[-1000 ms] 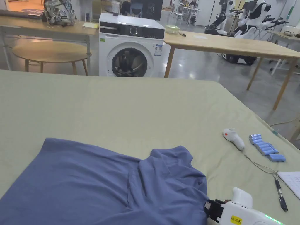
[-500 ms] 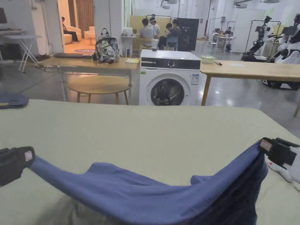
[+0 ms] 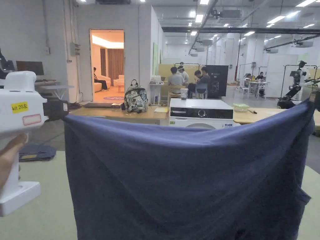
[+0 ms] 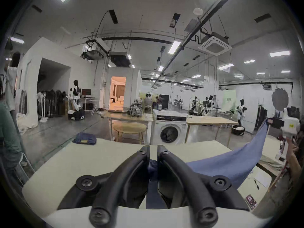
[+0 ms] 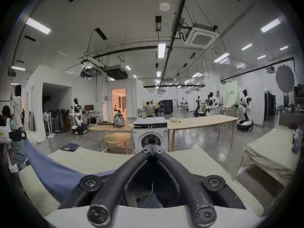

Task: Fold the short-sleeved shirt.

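Note:
The blue short-sleeved shirt (image 3: 187, 175) hangs in the air as a wide curtain above the green-covered table (image 3: 37, 187). It is stretched by its top edge between both grippers. My left gripper (image 3: 64, 112), white with black jaws, is shut on the upper left corner; a hand holds its handle. My right gripper (image 3: 315, 99) is shut on the upper right corner at the picture's edge. In the left gripper view, blue cloth (image 4: 230, 162) is bunched between the nearly closed jaws of the left gripper (image 4: 153, 149). In the right gripper view, the right gripper (image 5: 153, 149) has its tips together, with the shirt (image 5: 54, 174) trailing left.
A folded dark blue garment (image 3: 36, 152) lies at the table's far left. Beyond the table stand a washing machine (image 3: 201, 114), wooden tables (image 3: 115, 113) with a backpack (image 3: 136, 99), and seated people. Paper and a pen (image 4: 261, 179) lie on the table's right side.
Both grippers have risen, lifting the shirt off the table until it hangs spread in front of the head camera. The head camera has tilted upward.

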`<state>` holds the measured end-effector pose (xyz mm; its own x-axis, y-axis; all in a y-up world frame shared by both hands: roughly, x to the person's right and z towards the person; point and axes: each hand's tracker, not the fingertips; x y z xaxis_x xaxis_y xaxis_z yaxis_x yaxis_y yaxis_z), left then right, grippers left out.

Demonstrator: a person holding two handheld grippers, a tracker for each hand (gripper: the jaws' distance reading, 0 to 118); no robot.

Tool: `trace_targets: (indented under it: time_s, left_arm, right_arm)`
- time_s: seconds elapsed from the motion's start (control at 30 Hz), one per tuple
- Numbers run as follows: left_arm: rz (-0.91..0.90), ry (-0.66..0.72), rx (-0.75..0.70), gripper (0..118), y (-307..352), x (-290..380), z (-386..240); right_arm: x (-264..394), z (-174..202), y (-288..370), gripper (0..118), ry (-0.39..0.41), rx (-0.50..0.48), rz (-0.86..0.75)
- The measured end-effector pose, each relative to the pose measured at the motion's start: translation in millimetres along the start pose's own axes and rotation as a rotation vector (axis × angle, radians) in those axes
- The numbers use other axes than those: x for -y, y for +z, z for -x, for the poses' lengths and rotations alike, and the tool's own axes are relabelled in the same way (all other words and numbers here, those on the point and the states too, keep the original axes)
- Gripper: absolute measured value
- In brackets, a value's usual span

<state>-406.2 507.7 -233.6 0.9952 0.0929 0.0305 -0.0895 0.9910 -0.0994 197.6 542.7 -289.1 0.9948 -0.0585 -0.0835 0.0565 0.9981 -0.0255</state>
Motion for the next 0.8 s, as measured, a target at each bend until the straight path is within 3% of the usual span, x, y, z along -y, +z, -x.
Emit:
trace_targets:
  time_s: [0.33,0.6,0.73,0.8]
  left_arm:
    - [0.014,0.020,-0.045,2,-53,-53,3]
    - [-0.008,0.015,-0.072,3,-96,-65,8]
    - [-0.005,0.018,-0.064,2,-107,-64,7]
    - [-0.004,-0.003,-0.074,3,-114,-61,3]
  right_arm:
    - [-64,31,-76,0,0.031,0.034,-0.004]
    - [-67,43,-130,0,0.054,0.060,0.001]
    - [-59,41,-148,0,-0.006,0.027,-0.046]
    - [-55,45,-158,0,0.018,0.031,-0.042]
